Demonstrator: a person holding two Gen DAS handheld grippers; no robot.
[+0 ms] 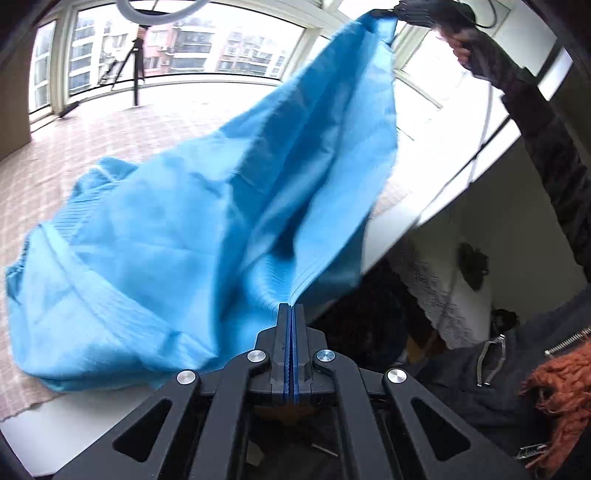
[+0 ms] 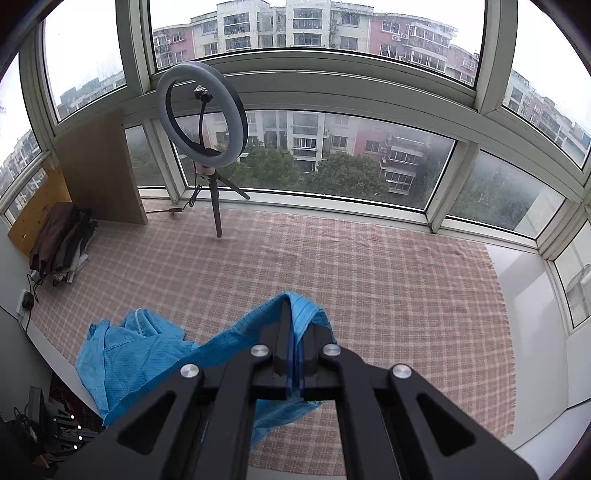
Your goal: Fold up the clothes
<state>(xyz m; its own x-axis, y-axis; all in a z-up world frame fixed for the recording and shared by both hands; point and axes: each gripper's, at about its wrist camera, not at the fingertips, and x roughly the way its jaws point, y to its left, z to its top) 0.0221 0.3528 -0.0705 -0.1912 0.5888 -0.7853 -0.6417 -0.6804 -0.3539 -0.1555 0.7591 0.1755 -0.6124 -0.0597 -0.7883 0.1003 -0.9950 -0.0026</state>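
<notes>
Left wrist: two grippers (image 1: 291, 308) (image 1: 397, 11) clamp one blue garment (image 1: 207, 221).

Each view looks forward along its own tool — close above the checked cloth (image 2: 369, 280) — sharing the blue garment (image 1: 192, 229) and windows (image 2: 314, 22).

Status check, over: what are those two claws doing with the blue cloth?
Left gripper and right gripper both shut on blue garment. Garment lifted, stretched between them. Checked cloth ahead clear; ring light stands far back.
</notes>
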